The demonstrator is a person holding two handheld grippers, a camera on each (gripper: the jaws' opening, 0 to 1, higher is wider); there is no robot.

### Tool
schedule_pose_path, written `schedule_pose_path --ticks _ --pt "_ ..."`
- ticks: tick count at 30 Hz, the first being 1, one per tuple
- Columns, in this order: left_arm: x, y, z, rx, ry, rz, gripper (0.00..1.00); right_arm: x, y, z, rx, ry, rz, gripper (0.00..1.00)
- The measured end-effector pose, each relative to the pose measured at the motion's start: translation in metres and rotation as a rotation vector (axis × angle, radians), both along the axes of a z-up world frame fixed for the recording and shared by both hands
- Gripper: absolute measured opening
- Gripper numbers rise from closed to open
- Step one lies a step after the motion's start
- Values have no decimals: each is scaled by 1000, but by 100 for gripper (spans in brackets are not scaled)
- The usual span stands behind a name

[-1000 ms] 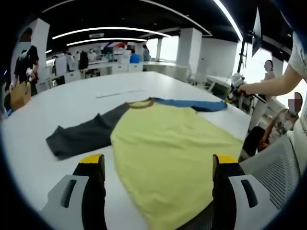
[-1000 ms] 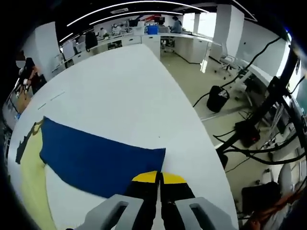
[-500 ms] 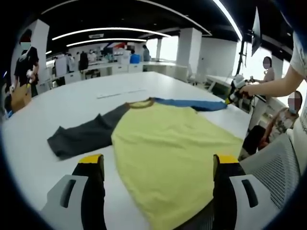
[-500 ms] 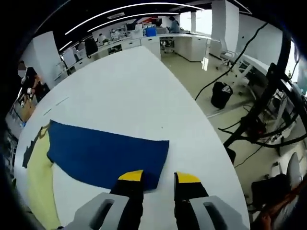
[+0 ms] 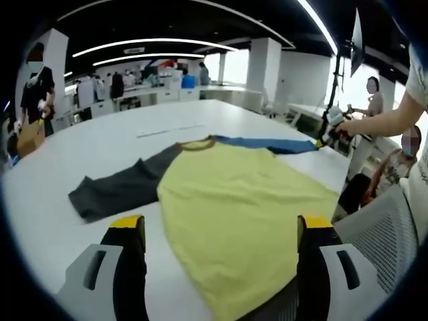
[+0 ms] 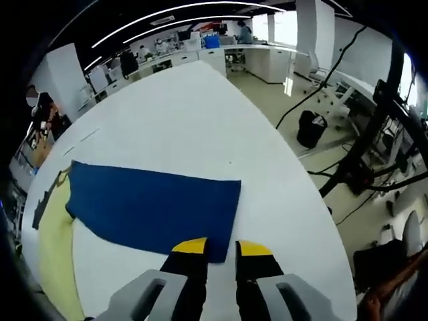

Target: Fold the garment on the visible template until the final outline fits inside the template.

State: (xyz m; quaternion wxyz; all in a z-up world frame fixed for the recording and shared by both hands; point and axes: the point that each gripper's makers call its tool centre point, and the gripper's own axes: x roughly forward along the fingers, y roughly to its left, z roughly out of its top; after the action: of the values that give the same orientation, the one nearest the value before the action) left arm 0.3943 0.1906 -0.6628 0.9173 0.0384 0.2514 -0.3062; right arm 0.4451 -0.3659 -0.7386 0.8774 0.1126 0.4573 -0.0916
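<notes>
A: Garment status?

B: Shirt point(image 5: 234, 214) lies flat on the white table point(image 5: 80, 144), smooth matte top. Soft knit, raglan cut: yellow body, dark grey sleeve point(image 5: 117, 190) spread toward the left of the left gripper view, blue sleeve point(image 5: 267, 142) stretched toward the far right. Brownish collar band point(image 5: 197, 143). Hem end hangs just over the near table edge.

A: Left gripper?

B: Left gripper point(image 5: 221, 231) released, jaws wide apart, yellow tips on black fingers, grey housings. Holds nothing. Shirt body sits between the jaws in the view; can't tell whether they touch the cloth.

A: Right one?

B: Right gripper point(image 6: 221, 249) has its jaws slightly parted with a narrow gap, at the cuff end of the blue sleeve point(image 6: 150, 207). Left tip overlaps the sleeve's near edge; can't tell if any fabric is pinched. In the left gripper view it shows at the far right point(image 5: 331, 127), held in a person's hand.

A: Any text or labels?

B: None readable on the shirt. Thin pale strip point(image 5: 167, 129) on the table beyond the collar, markings too small to read.

A: View differences?

B: Right gripper view gives the sleeve as a flat blue rectangle with a squared cuff, a strip of yellow body at the left, plus floor, cables point(image 6: 361, 167) and a black bin point(image 6: 311, 128) off the table's side. Left gripper view gives the whole shirt and a grey mesh chair point(image 5: 381, 227).
</notes>
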Motion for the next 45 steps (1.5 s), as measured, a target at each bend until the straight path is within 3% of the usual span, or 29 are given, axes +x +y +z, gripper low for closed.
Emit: schedule_pose_path --ticks 3,11,19,31,45 --pt "-1 1 -1 2 3 4 90 -1 -3 -1 -7 2 -12 0" --pt "-2 2 -1 5 3 6 90 8 -21 -9 10 -4 -42 0" --pt "-3 2 -1 7 6 4 90 6 -11 -5 16 -18 -54 0" --pt "-4 6 0 0 5 13 92 19 -10 20 16 -71 -31 0" --pt "-7 10 -1 -2 11 15 92 33 33 53 26 -119 52 0"
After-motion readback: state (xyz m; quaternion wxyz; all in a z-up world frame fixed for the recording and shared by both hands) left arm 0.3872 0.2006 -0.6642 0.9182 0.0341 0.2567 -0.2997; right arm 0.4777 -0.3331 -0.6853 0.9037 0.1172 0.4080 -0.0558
